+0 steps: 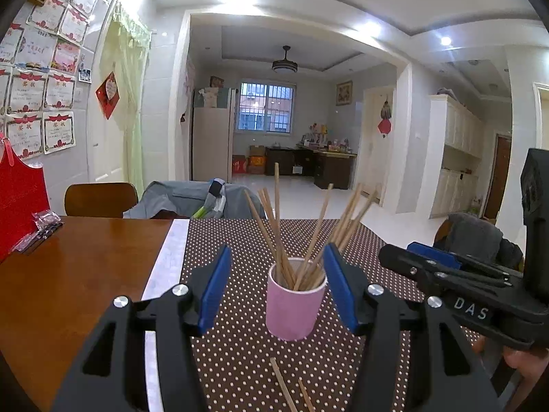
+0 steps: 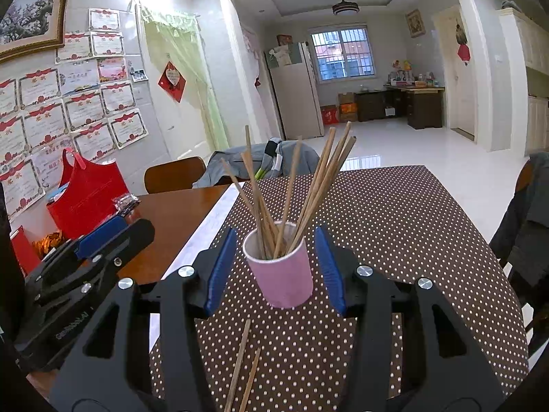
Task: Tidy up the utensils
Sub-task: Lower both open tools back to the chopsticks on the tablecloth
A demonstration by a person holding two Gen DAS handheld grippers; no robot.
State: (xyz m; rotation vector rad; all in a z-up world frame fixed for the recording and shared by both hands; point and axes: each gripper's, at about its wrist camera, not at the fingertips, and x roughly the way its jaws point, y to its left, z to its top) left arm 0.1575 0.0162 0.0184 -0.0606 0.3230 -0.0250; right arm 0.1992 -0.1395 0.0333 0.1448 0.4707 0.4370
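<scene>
1. Two hand-held grippers face a pink cup (image 1: 295,304) that stands upright on a dotted cloth (image 1: 240,343) covering part of a wooden table (image 1: 79,264).
2. The left gripper (image 1: 276,286) has its blue pads spread, one on each side of the cup, and neither pad touches it. It grasps nothing.
3. The right gripper (image 2: 276,267) also has its pads apart around the cup with a gap on both sides. It too is empty.
4. The cup holds a loose bundle of chopsticks (image 2: 291,192), about ten, fanning outward above the rim at different angles.
5. Two more loose sticks (image 2: 245,370) lie flat on the cloth, just in front of the cup and below the grippers. These likely remain to be sorted.
6. Risk: the cup looks light and top-heavy. A pad brushing its wall or a leaning stick could tip it and spill the bundle.
7. Risk: the loose sticks lie flat and thin. A pad may slide over one or pinch both together, and a stick gripped near one end could swing.
8. Risk: both grippers crowd the same spot; in each view the other gripper sits close beside, so they could collide when reaching down.
9. A red bag (image 2: 85,195) and a small packet (image 2: 125,202) sit on the bare wood, well apart from the cup.
</scene>
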